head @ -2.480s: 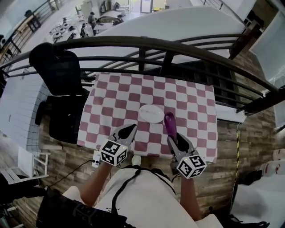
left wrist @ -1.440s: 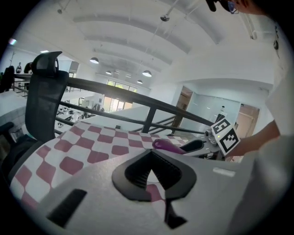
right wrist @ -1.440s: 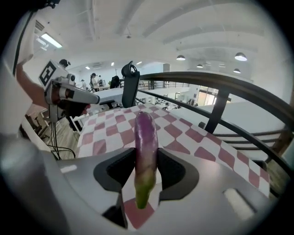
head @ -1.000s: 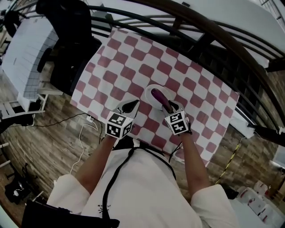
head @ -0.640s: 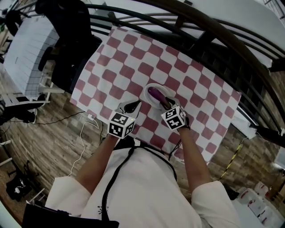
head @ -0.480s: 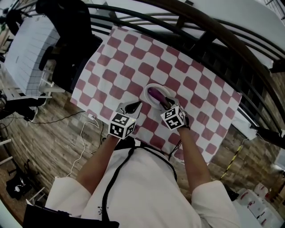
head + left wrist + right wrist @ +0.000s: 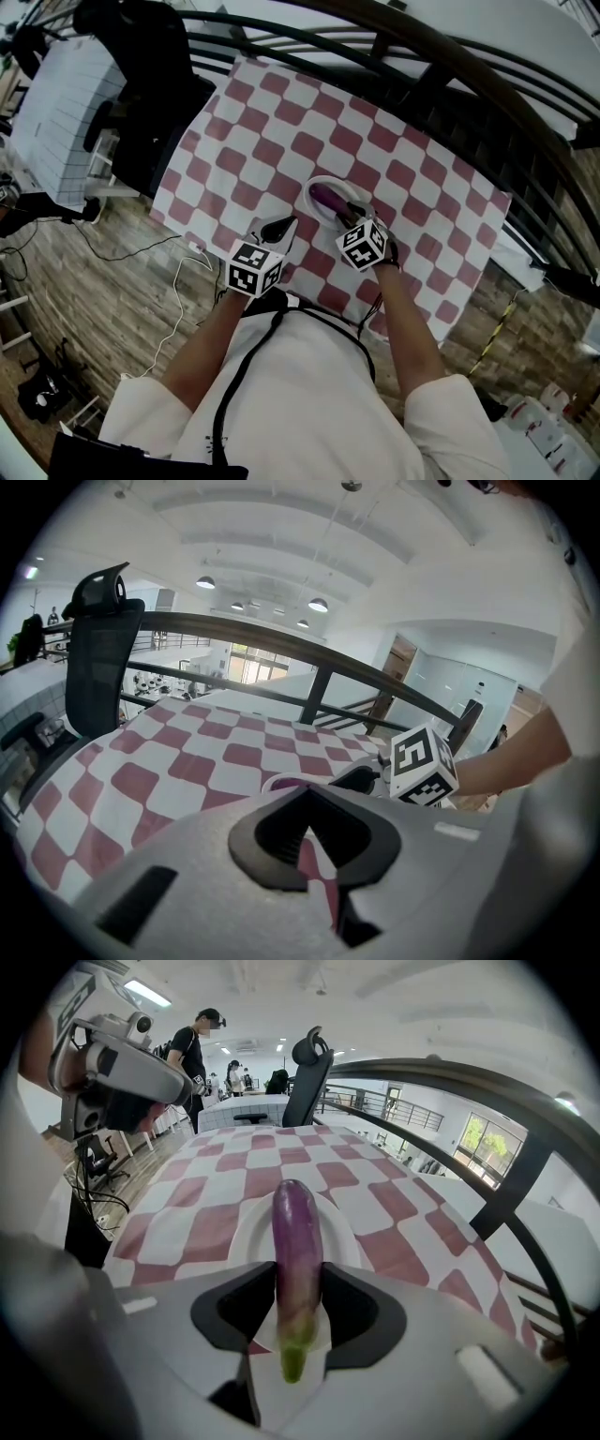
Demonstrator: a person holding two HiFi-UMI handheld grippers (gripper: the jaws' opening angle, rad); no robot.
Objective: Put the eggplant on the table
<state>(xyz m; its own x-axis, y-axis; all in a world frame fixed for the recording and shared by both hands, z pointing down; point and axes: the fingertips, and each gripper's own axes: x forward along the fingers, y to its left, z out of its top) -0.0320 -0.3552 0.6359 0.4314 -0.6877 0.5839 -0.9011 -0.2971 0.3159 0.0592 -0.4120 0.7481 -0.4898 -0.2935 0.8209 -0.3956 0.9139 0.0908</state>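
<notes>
A purple eggplant (image 7: pixel 295 1241) with a green stem end sits between the jaws of my right gripper (image 7: pixel 298 1312), which is shut on it near the stem. It stretches over a white plate (image 7: pixel 246 1227) on the red-and-white checked table (image 7: pixel 262 122); I cannot tell whether it touches the plate. From the head view, the eggplant (image 7: pixel 328 197) lies across the plate (image 7: pixel 310 200), with the right gripper (image 7: pixel 354 214) at the plate's near side. My left gripper (image 7: pixel 283 225) hovers left of the plate, shut and holding nothing.
A dark metal railing (image 7: pixel 422 56) runs along the table's far edge. A black office chair (image 7: pixel 150 66) stands at the table's left end. Cables (image 7: pixel 178 272) lie on the wooden floor near the front left corner. People stand far off in the room (image 7: pixel 202 1035).
The eggplant, earlier beside the plate on its right, is now over the plate. In the last second the right gripper sank slightly and rolled. The left gripper stayed put.
</notes>
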